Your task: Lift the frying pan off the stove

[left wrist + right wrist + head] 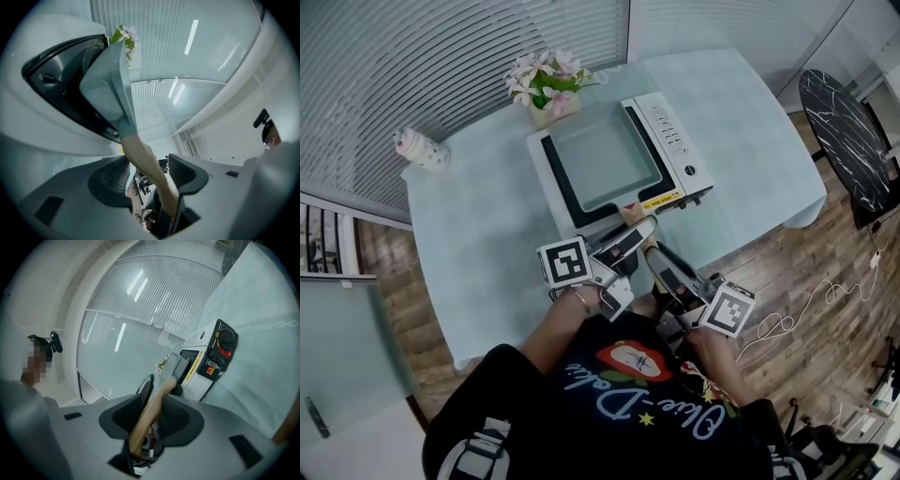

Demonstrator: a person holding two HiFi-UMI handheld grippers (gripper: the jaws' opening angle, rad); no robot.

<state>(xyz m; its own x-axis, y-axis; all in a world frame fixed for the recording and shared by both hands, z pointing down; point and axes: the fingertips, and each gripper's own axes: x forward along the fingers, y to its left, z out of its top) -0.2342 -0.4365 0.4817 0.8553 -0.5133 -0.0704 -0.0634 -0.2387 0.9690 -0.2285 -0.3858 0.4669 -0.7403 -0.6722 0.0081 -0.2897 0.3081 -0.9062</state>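
Pale-green cloth covers the surface, with wood flooring around it. A white stove sits mid-surface with the square frying pan on top. Flowers stand at its 12 o'clock, a small jar at 9 and a black round table at 3.

Left gripper view: the left claw stands wide, and the pan's wooden handle passes loose between its jaws.

Right gripper view: the right claw is closed on that handle, with ribbed wall panels behind.

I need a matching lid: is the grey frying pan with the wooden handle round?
No, the grey frying pan is square with rounded corners, filling the top of the white tabletop stove.
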